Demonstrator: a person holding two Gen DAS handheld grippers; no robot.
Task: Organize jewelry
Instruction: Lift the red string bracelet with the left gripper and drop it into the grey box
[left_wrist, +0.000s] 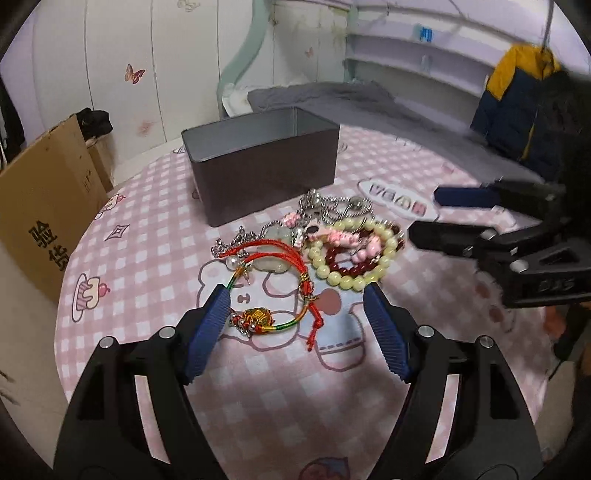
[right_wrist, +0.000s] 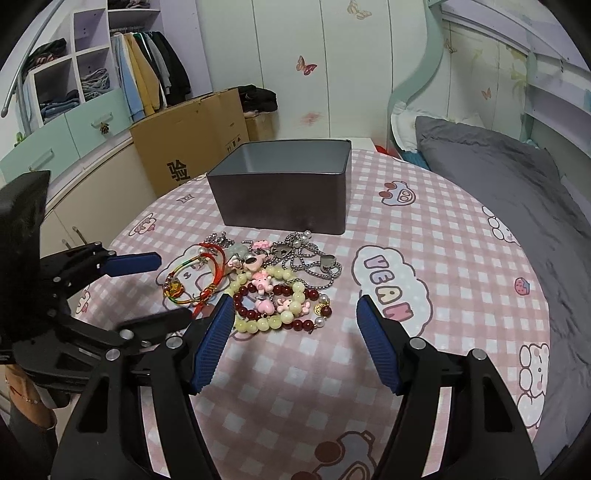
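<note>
Lying between the spread ribbed blue pads of the left gripper (left_wrist: 297, 295), the red-and-rainbow cord bracelet (left_wrist: 273, 291) rests ungripped on the pink checked tablecloth (left_wrist: 147, 258). The right gripper (right_wrist: 295, 302), also open, hovers near glossy cream and maroon beads (right_wrist: 280, 306); behind, perhaps metal, stands a dark rectangular box (right_wrist: 284, 199).

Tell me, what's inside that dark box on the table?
Nothing visible: the box shows bare grey inner walls. Its near wall hides the floor. The jewelry pile lies in front, on the pink tablecloth.
</note>
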